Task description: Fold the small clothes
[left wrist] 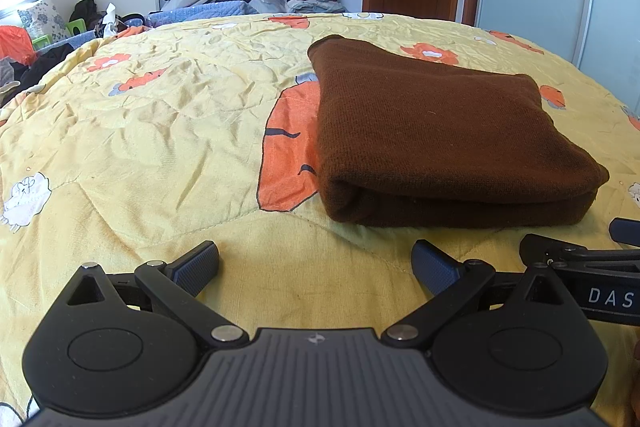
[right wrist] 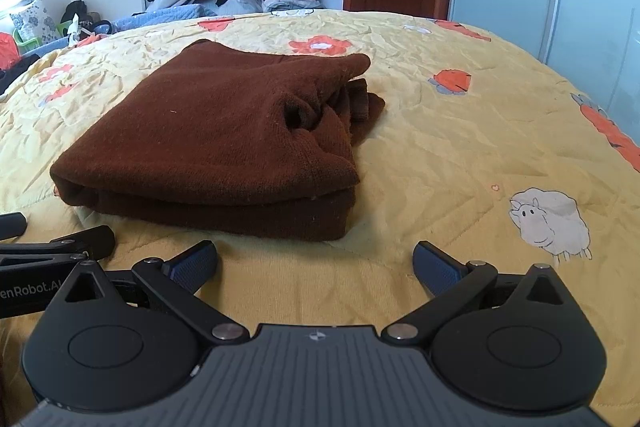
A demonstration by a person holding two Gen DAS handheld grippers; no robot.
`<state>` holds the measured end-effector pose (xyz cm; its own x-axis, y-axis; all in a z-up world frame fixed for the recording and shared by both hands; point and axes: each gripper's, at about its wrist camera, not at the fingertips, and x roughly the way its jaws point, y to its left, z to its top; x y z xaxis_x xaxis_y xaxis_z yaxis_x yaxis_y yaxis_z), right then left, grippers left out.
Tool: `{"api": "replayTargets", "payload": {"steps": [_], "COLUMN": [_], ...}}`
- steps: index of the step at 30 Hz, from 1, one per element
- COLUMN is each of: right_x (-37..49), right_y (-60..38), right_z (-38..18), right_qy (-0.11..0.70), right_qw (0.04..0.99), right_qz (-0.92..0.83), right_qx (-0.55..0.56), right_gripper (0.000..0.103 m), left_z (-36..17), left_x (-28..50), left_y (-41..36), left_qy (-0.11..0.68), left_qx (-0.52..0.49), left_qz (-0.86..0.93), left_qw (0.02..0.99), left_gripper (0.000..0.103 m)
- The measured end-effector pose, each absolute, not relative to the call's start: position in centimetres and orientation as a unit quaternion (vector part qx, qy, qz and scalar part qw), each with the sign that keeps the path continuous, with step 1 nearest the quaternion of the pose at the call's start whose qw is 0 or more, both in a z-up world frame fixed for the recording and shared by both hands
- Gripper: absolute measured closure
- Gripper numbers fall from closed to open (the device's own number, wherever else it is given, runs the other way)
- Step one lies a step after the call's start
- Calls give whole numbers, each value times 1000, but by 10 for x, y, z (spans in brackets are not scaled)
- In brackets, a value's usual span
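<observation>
Brown knit garment [left wrist: 436, 131] lying folded flat on yellow quilted bed [left wrist: 160, 131]; left claw [left wrist: 316, 267] and right claw [right wrist: 316, 267] both gaping wide, gripping nothing.

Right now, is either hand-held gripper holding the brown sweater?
No, the brown sweater lies folded on the bedspread, and the right hand-held gripper is open short of it.

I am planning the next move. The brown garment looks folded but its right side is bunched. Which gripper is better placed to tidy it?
Probably the right gripper: the brown garment's bunched side lies just ahead of it. The left gripper faces the neat side. Both are open.
</observation>
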<state>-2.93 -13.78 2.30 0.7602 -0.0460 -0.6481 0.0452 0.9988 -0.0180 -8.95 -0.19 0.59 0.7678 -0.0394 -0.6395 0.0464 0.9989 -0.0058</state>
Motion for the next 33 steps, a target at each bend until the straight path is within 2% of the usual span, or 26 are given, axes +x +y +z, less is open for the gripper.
{"api": "replayTargets", "payload": {"steps": [33], "right_x": [-27], "right_y": [-139], "right_z": [26], "right_qy": [361], "right_qw": [932], "right_qz": [-22], "right_qx": [-2], "right_gripper": [0], "left_z": [12], "left_x": [-91], "left_y": [-4], "left_qy": [361], "left_qx": [4], "left_qz": [-23], "left_qw": [932], "left_gripper": [0]}}
